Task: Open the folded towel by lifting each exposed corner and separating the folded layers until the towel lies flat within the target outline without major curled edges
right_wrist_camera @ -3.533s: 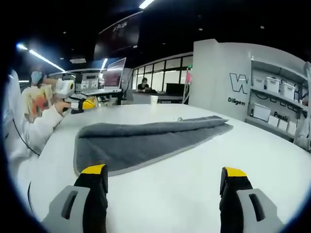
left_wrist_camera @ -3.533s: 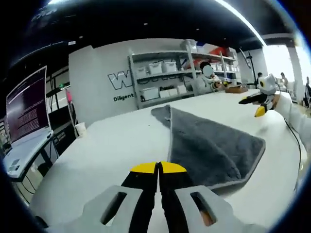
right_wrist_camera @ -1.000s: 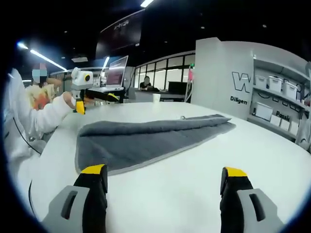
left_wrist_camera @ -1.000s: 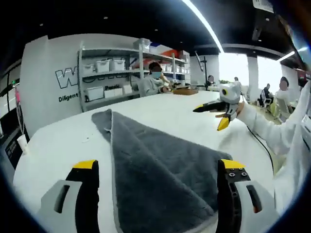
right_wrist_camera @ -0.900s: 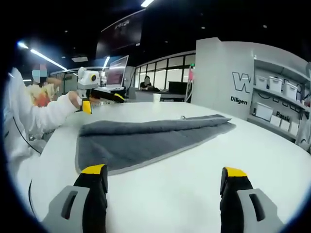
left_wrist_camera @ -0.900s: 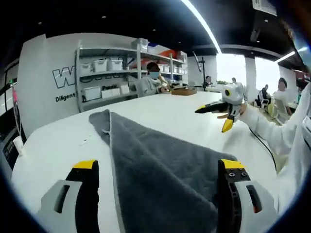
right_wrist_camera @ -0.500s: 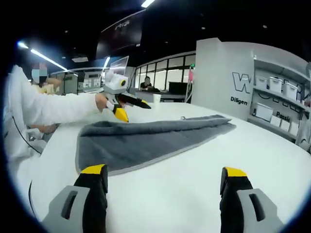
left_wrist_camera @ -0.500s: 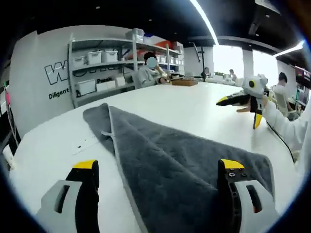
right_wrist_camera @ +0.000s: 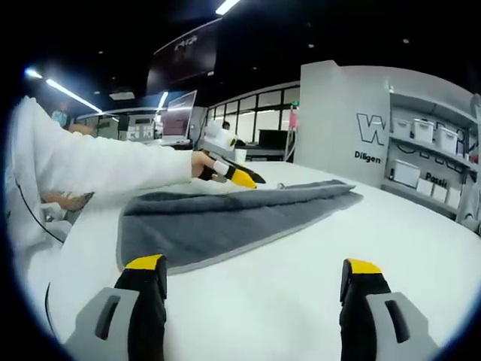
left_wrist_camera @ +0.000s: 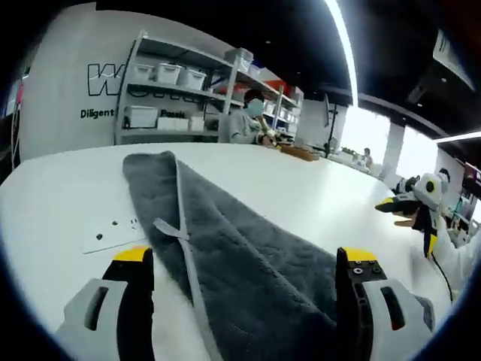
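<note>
Shelves (left_wrist_camera: 161,94) with bins stand beyond the folded grey towel (left_wrist_camera: 240,256). The left gripper (left_wrist_camera: 244,259), released, has moved over it; the right gripper (right_wrist_camera: 252,271) waits released.

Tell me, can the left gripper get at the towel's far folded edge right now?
Probably yes. The left gripper hovers open over the far edge of the towel, with nothing between its jaws and the cloth.
</note>
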The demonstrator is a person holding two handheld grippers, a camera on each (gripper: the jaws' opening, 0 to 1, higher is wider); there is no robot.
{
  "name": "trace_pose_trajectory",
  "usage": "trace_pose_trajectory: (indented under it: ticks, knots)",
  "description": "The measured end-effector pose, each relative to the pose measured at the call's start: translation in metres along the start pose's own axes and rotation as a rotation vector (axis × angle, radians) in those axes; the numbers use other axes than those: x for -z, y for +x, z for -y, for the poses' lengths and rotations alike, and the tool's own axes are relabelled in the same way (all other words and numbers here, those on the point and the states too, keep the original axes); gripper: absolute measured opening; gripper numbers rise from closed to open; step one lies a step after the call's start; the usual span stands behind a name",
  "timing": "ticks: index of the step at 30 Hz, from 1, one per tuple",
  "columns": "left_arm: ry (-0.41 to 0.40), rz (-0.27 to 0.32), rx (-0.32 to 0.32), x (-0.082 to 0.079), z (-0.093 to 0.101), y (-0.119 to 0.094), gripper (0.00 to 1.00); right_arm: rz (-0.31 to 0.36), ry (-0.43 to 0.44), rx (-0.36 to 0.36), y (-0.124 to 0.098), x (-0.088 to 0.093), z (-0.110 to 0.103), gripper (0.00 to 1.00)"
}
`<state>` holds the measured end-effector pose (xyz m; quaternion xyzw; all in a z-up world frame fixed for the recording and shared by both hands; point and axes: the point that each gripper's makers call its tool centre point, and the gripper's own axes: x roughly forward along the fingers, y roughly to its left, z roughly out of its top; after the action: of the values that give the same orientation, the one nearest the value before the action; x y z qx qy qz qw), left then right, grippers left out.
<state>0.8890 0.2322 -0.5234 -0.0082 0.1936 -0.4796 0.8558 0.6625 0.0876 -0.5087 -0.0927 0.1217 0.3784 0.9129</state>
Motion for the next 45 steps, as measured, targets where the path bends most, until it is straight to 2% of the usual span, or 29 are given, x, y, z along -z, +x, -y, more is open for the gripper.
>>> trace_pose_trajectory:
  ticks: [2, 6, 8, 10, 12, 15, 18, 19, 20, 22, 24, 33, 40, 45]
  knots:
    - [0.003, -0.006, -0.003, 0.000, -0.004, 0.005, 0.91, 0.000, 0.001, 0.001, 0.000, 0.000, 0.000, 0.96]
    - [-0.030, 0.019, -0.002, -0.001, -0.007, 0.015, 0.83, -0.001, -0.004, 0.000, 0.000, 0.000, -0.001, 0.96]
    - [-0.033, 0.000, -0.002, 0.004, -0.008, 0.020, 0.77, 0.000, -0.004, -0.001, 0.000, 0.000, -0.002, 0.96]
    - [-0.048, -0.008, -0.030, 0.007, -0.016, 0.023, 0.72, 0.000, -0.004, 0.001, 0.000, 0.000, -0.001, 0.96]
    - [-0.055, 0.008, -0.051, 0.007, -0.020, 0.023, 0.67, 0.002, -0.004, 0.004, -0.001, -0.001, -0.001, 0.96]
    - [-0.060, 0.021, -0.060, 0.005, -0.023, 0.023, 0.49, 0.007, -0.003, 0.005, -0.002, -0.002, -0.001, 0.96]
    - [-0.074, 0.027, -0.066, 0.005, -0.027, 0.020, 0.22, 0.009, -0.007, 0.005, -0.002, -0.003, -0.001, 0.96]
    - [-0.091, 0.052, -0.071, 0.002, -0.028, 0.019, 0.16, 0.009, -0.008, 0.004, -0.002, -0.003, -0.002, 0.95]
    - [-0.129, 0.067, -0.105, 0.002, -0.033, 0.017, 0.13, 0.009, -0.008, 0.003, -0.002, -0.003, -0.002, 0.95]
    - [-0.147, 0.065, -0.116, 0.003, -0.038, 0.016, 0.02, 0.006, -0.010, 0.003, -0.002, -0.003, -0.002, 0.95]
    - [-0.159, 0.077, -0.142, 0.001, -0.043, 0.013, 0.02, 0.004, -0.013, 0.005, -0.002, -0.003, -0.002, 0.95]
    - [-0.122, 0.050, -0.242, -0.007, -0.061, -0.009, 0.02, 0.013, -0.014, 0.007, -0.004, -0.005, -0.003, 0.95]
    - [-0.092, 0.014, -0.346, -0.009, -0.087, -0.042, 0.02, 0.013, -0.016, 0.007, -0.004, -0.005, -0.003, 0.94]
    - [-0.096, 0.006, -0.426, -0.006, -0.112, -0.075, 0.02, 0.011, -0.012, 0.008, -0.003, -0.004, -0.003, 0.94]
